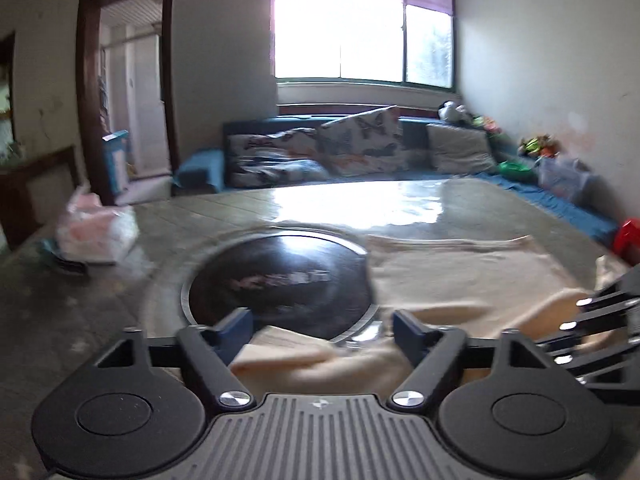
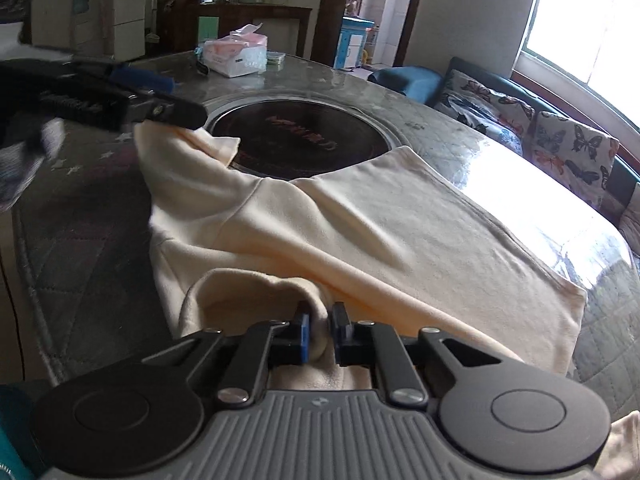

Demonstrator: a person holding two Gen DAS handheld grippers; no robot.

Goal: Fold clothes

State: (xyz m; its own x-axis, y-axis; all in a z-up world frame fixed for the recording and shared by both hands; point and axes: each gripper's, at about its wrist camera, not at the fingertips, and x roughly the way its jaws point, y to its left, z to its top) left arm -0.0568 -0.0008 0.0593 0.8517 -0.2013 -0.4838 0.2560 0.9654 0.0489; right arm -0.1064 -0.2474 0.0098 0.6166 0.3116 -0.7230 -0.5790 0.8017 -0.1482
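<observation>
A cream-coloured garment lies spread on the grey table, one corner over the dark round cooktop. My right gripper is shut on a bunched fold of the garment at its near edge. My left gripper is open, its blue-padded fingers wide apart just above a folded cream edge by the cooktop. It also shows in the right wrist view, over the garment's far left corner. The right gripper's linkage appears at the right edge of the left wrist view.
A tissue pack sits on the far side of the table; it also shows in the left wrist view. A blue sofa with butterfly cushions stands beyond the table under the window. A red stool is at the right.
</observation>
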